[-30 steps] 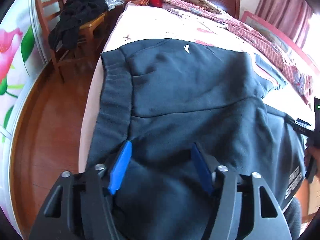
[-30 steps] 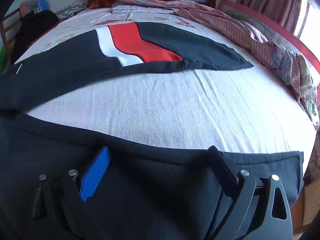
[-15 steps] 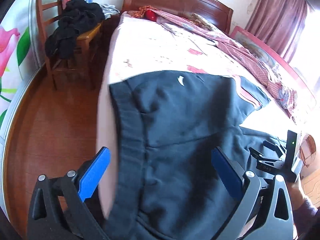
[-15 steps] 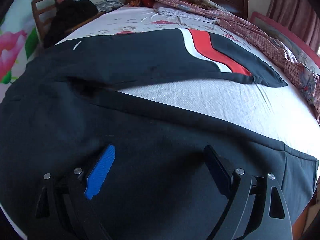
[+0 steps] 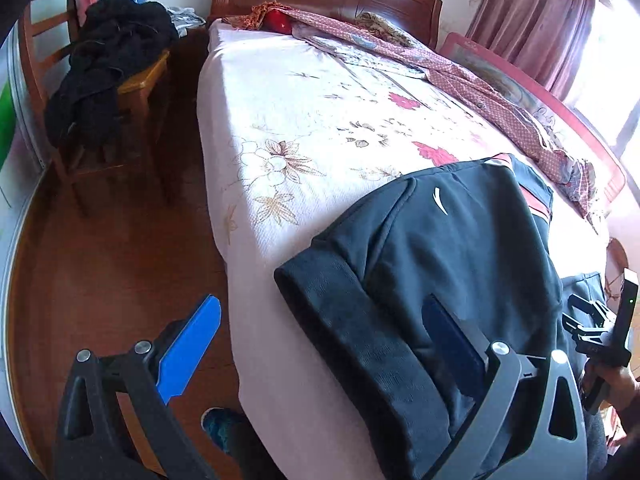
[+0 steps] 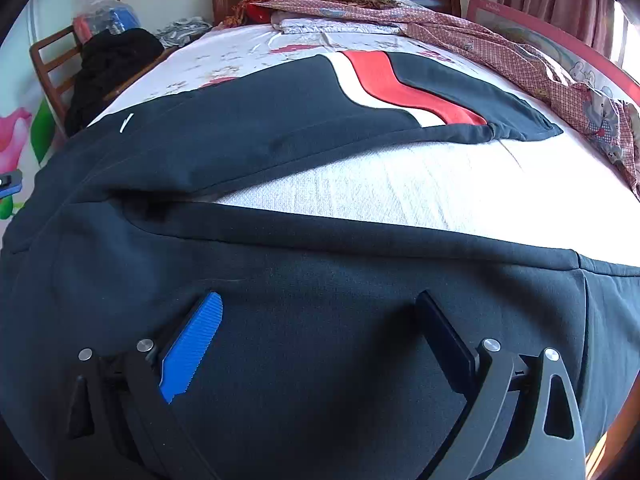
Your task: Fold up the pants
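The pants (image 6: 320, 300) run off the bottom and both sides of the right wrist view, so the waistband and near cuff are out of sight there; in the left wrist view their near end drops below the frame, behind the left gripper (image 5: 320, 344). The right gripper (image 5: 600, 332) is cut by that view's right edge beside the pants, its jaws unreadable. The chair (image 5: 132, 92) left of the pants is largely buried under dark clothes (image 5: 108, 64).
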